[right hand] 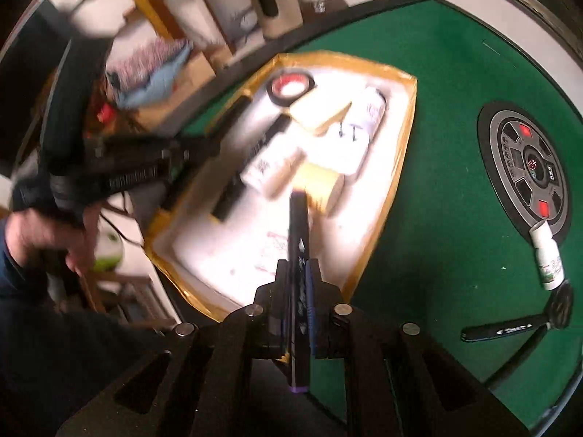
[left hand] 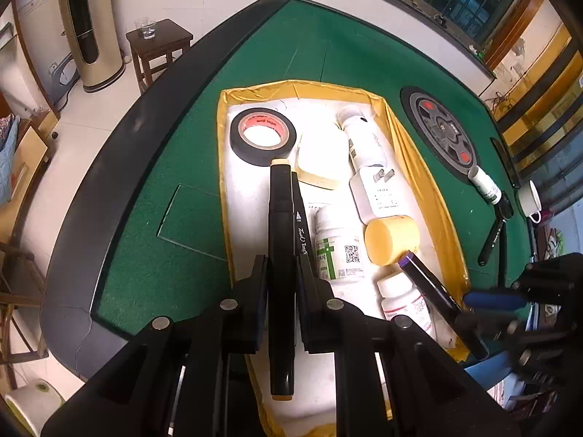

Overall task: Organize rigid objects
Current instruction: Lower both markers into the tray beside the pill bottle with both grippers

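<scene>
Grippers [left hand: 282, 273] [right hand: 297, 276] clamp 2 markers [left hand: 280, 255] [right hand: 298, 240] over tray [left hand: 430, 189].

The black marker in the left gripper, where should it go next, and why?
Probably lower it a little and let go. The left gripper is shut on the black marker, already above the white floor of the yellow-edged tray, beside another marker lying there, so a bare strip waits just below.

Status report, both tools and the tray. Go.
Left tool shut on tan-capped marker. Right tool shut on purple-capped marker. Both over tray. Tray crowded; little free space.
</scene>
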### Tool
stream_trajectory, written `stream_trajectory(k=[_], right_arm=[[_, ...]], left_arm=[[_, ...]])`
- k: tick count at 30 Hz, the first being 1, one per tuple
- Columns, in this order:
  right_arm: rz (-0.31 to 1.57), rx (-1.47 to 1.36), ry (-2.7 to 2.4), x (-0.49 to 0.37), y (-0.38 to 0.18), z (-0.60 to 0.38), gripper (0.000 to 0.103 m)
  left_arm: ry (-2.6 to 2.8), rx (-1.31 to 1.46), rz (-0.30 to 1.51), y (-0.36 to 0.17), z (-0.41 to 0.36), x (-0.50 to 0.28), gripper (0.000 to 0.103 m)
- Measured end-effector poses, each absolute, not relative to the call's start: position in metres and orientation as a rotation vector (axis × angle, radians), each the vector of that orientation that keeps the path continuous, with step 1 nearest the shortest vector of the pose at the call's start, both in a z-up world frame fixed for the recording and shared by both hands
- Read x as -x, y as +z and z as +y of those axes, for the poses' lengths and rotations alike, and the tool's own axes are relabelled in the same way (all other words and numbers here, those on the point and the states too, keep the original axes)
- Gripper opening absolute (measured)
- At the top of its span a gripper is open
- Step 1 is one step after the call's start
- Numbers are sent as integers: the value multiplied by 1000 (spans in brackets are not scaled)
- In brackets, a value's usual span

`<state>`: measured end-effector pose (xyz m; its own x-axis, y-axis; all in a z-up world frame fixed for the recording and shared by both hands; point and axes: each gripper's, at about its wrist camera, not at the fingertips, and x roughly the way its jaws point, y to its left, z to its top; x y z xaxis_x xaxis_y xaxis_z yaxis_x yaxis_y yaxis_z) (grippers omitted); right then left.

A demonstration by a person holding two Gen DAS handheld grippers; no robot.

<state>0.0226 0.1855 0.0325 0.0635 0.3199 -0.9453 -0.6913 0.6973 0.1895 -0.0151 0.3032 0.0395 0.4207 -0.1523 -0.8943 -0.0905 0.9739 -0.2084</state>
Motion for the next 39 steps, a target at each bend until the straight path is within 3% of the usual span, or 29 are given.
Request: stream_trajectory(k=[3, 10, 14, 20, 36, 39], right_arm=[[1324, 408, 772, -20, 21, 190, 20], [1363, 337, 756, -25, 15, 186, 14], [1362, 117, 741, -46, 29, 182, 14], [1457, -145, 695, -69, 7, 197, 14], [1502, -284, 621, -76, -9, 199, 14], [1501, -277, 618, -74, -8, 198, 19]], left_arm=[[-37, 223, 1145, 37, 302, 11, 12], [-45, 230, 1159, 32, 307, 9, 12], [-47, 227, 1166, 29, 306, 7, 12], [-44, 213, 1180, 27, 303, 4, 12], [-48, 263, 1201, 23, 304, 4, 12], [-59, 278, 1209, 21, 303, 5, 12]])
